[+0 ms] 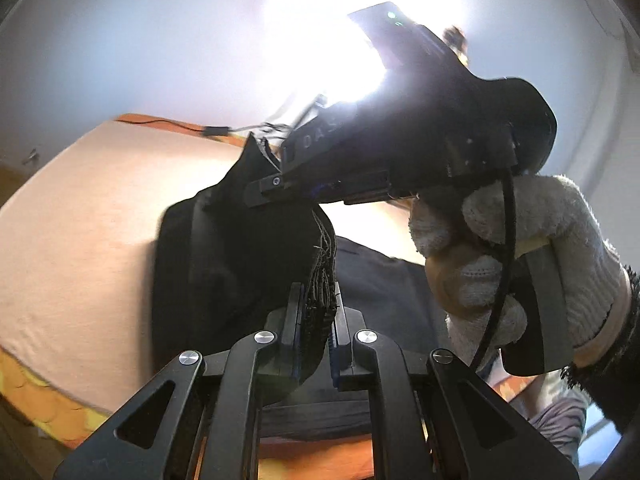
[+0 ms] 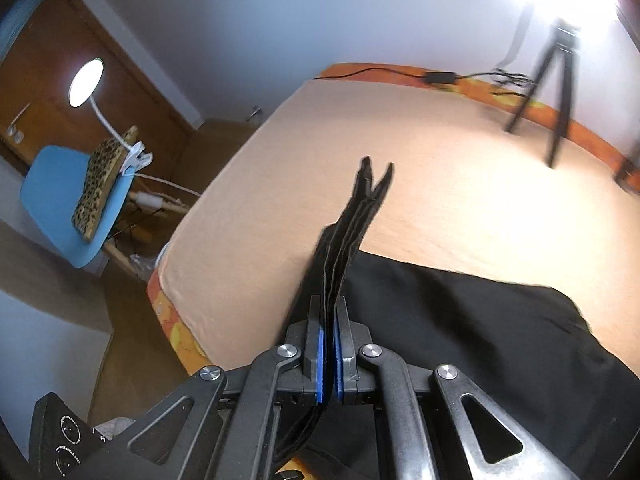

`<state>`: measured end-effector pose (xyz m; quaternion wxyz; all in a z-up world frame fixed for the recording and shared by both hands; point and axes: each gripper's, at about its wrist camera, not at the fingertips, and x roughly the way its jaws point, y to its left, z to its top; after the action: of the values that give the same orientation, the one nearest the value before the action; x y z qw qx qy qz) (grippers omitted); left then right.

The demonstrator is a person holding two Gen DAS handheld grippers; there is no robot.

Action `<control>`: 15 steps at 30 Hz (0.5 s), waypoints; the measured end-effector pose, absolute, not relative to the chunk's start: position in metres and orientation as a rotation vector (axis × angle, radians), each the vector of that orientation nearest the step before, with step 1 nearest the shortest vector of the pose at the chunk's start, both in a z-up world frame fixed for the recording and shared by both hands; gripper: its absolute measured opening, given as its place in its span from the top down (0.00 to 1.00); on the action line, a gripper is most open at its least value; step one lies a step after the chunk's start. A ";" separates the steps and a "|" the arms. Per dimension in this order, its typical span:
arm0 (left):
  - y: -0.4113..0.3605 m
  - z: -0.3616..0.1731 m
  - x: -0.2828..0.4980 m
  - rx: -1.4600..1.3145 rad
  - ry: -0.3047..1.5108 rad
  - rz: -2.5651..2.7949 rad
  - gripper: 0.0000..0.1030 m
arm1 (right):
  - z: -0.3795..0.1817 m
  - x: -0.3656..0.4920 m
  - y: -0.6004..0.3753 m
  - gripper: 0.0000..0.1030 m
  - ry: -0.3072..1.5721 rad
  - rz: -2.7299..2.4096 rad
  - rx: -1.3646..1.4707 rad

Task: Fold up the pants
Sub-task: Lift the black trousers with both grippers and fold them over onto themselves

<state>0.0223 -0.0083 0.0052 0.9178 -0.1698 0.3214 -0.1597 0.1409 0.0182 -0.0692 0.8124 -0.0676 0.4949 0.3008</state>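
1. The left gripper point(image 1: 316, 320) was seen with its jaws closed on a frayed edge of the black pants point(image 1: 240, 256).
2. The right gripper point(image 2: 329, 344) was seen with its jaws pinched on layered pant fabric point(image 2: 348, 232).
3. Both held edges were raised above the bed point(image 2: 420, 168); the rest of the pants was spread on the sheet.
4. The right gripper was gripped by a gloved hand point(image 1: 532, 264).
5. A tripod point(image 2: 556, 92) was stood on the bed's far side.

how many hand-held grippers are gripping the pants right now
2. The left hand-held gripper is shut on the frayed edge of the black pants; the right hand-held gripper is shut on a layered edge, lifted above the bed.
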 end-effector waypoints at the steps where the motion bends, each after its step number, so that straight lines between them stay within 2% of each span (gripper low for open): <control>1: -0.012 0.004 0.028 -0.343 0.667 -0.340 0.92 | -0.069 0.141 0.009 0.99 1.056 0.631 -0.140; 7: -0.070 0.004 0.045 -0.262 0.702 -0.431 0.92 | -0.069 0.141 -0.044 0.99 1.048 0.569 -0.117; 15: -0.096 -0.004 0.093 -0.194 0.725 -0.544 0.92 | -0.067 0.132 -0.126 0.99 1.028 0.474 -0.068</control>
<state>0.0929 -0.0959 -0.0045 0.8945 -0.0935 0.3497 -0.2624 0.1321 -0.1265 -0.0668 0.8436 -0.0321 0.4868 0.2245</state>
